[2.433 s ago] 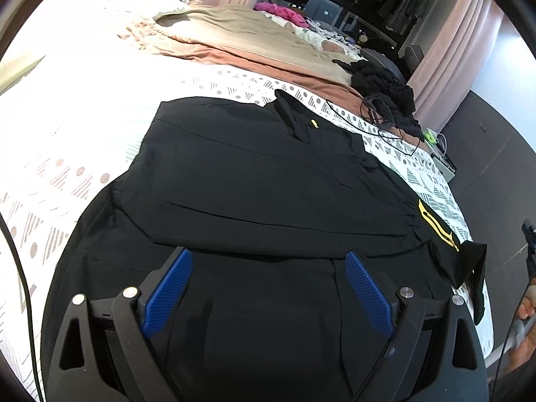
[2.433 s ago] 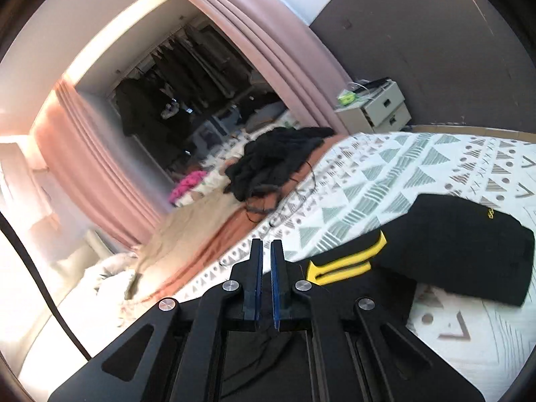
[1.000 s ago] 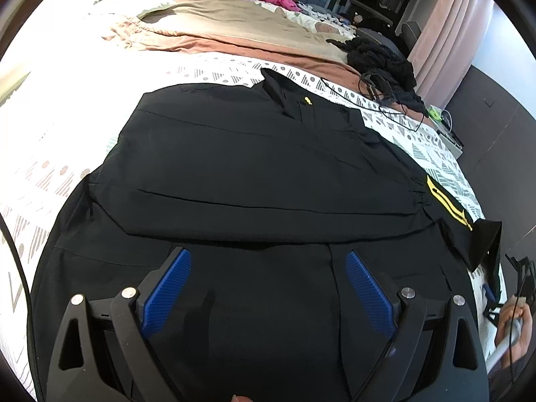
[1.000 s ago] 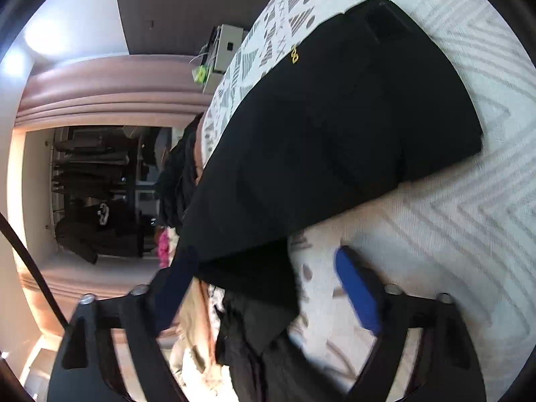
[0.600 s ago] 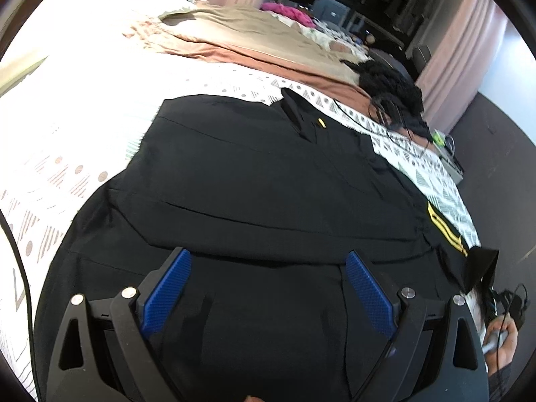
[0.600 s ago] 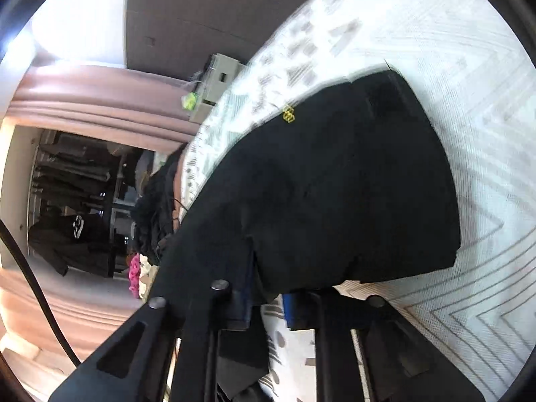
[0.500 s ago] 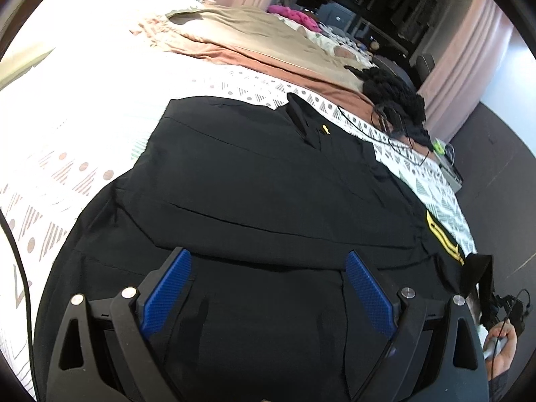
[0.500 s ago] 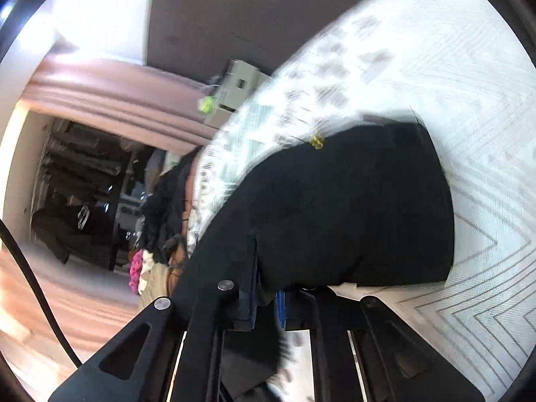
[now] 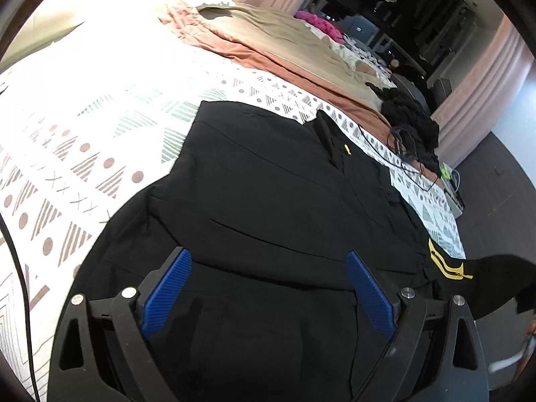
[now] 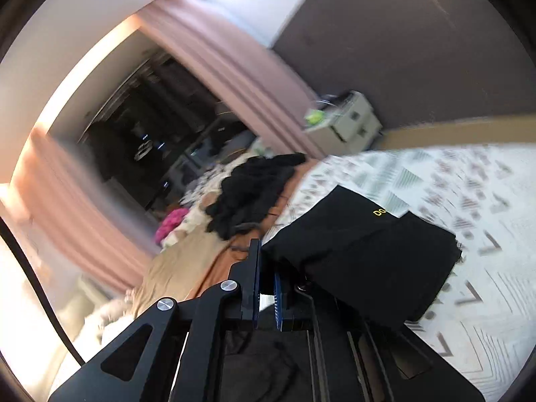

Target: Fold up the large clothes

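A large black garment [image 9: 268,201] lies spread flat on the patterned bed cover [image 9: 83,154]. My left gripper [image 9: 268,288] hovers open over its near part, blue pads [image 9: 164,291] wide apart with nothing between them. At the right, the sleeve with yellow stripes [image 9: 445,264] is raised off the bed, its end [image 9: 495,274] in the air. In the right wrist view my right gripper [image 10: 267,268] is shut on the edge of that black sleeve end [image 10: 368,261], which hangs to the right of the fingers above the bed cover [image 10: 485,301].
Tan and pink blankets [image 9: 284,37] cover the far side of the bed. A heap of dark clothes [image 9: 412,120] and a thin cable [image 9: 402,164] lie beyond the garment's collar. A white nightstand [image 10: 348,124], pink curtains [image 10: 234,67] and a dark wardrobe stand behind.
My right gripper closed on the sleeve end, rolled upright and lifted it off the bed. The left gripper drifted slightly over the garment and stayed open.
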### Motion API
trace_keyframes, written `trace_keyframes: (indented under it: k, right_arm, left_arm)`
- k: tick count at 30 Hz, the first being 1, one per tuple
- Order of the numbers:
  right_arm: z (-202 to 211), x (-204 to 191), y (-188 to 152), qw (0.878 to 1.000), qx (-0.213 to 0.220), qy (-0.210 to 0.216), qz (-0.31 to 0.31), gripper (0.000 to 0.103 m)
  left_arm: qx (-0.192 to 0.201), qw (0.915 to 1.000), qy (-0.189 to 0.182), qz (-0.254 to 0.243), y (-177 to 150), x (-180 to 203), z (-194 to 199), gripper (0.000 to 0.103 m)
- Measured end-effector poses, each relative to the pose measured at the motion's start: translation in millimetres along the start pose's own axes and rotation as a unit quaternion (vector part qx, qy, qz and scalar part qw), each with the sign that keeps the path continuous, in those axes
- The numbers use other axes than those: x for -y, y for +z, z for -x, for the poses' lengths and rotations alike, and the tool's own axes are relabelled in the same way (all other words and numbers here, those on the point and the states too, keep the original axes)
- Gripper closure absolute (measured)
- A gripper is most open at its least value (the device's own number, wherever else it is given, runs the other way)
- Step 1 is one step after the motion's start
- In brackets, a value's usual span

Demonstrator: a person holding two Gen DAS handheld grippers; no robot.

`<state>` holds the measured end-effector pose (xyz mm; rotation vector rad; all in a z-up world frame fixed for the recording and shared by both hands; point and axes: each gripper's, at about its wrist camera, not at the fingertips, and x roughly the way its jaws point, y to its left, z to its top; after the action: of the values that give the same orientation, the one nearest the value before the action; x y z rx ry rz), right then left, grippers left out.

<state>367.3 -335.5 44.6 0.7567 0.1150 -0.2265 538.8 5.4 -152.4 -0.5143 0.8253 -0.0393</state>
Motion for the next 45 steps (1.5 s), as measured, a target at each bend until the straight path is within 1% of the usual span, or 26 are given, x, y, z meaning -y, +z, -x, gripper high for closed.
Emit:
trace_keyframes:
  k: [2,3,6,10,12,16,21,24,25,29,33,35,37,39,41,43,45]
  right_arm:
    - [-1.7,-21.8,2.2,1.000,-0.007,0.012,0.024,0.100]
    - [-0.7,-39.7,2.7,0.999,-0.013,0.021,0.037,0.100]
    - [-1.1,-65.0,2.4,0.997,-0.025,0.044,0.058,0.100]
    - [-11.3,-99.6,3.0,0.993,-0.037,0.069,0.088,0.100]
    - [-20.2,-107.2,-1.9,0.991,-0.046,0.081,0.097,0.100]
    - [-50.8,-118.2,-13.8,0.986,-0.074,0.105,0.104,0.100]
    - [-112.2,-119.1,-31.5,0.979,-0.114,0.127,0.114,0.100]
    - [-141.6,-125.8,-57.4,0.973,-0.142,0.134,0.119,0.100]
    - [-149.9,-132.3,-59.3,0.972,-0.150,0.135,0.119,0.100]
    - [-189.2,-129.5,-100.4,0.964,-0.198,0.134,0.115,0.100]
    - [-230.2,-109.6,-145.8,0.953,-0.251,0.126,0.114,0.100]
    - [-245.9,-109.1,-161.4,0.948,-0.272,0.114,0.115,0.100]
    - [-264.9,-99.8,-176.3,0.942,-0.303,0.107,0.101,0.100]
    - [-277.1,-94.0,-187.9,0.935,-0.326,0.104,0.090,0.100]
    - [-286.9,-88.7,-194.8,0.926,-0.352,0.105,0.083,0.100]
    - [-288.3,-89.1,-203.7,0.920,-0.368,0.096,0.091,0.099]
    - [-282.3,-90.3,-210.7,0.915,-0.380,0.083,0.107,0.099]
  left_arm:
    - [0.001,1.0000,-0.004,0.009,3.3,-6.0,3.4,0.007]
    - [0.003,0.9999,-0.006,0.011,4.8,-8.7,5.3,0.007]
    - [0.010,0.9998,-0.007,0.018,11.4,-18.7,12.3,0.007]
    - [0.018,0.9992,-0.006,0.034,20.6,-35.4,20.4,0.007]
    - [0.019,0.9988,-0.006,0.044,24.3,-45.2,22.6,0.007]
    - [0.026,0.9975,-0.003,0.065,31.2,-66.3,29.3,0.007]
    - [0.036,0.9948,0.001,0.095,37.9,-94.5,39.2,0.007]
    - [0.039,0.9934,0.002,0.108,40.5,-108.3,44.1,0.007]
    - [0.040,0.9929,0.002,0.112,41.3,-112.2,45.6,0.007]
    - [0.043,0.9906,0.001,0.130,44.9,-126.9,49.2,0.007]
    - [0.044,0.9883,0.004,0.146,46.5,-139.9,49.9,0.007]
    - [0.045,0.9868,0.006,0.155,46.4,-143.0,50.0,0.007]
    - [0.044,0.9857,0.008,0.162,46.4,-142.7,49.4,0.007]
    - [0.039,0.9856,0.010,0.164,46.4,-140.7,49.3,0.007]
    - [0.037,0.9861,0.012,0.161,46.6,-137.7,50.7,0.007]
    - [0.040,0.9862,0.019,0.160,46.3,-135.7,56.2,0.007]
    - [0.050,0.9843,0.023,0.167,45.6,-137.7,64.2,0.007]
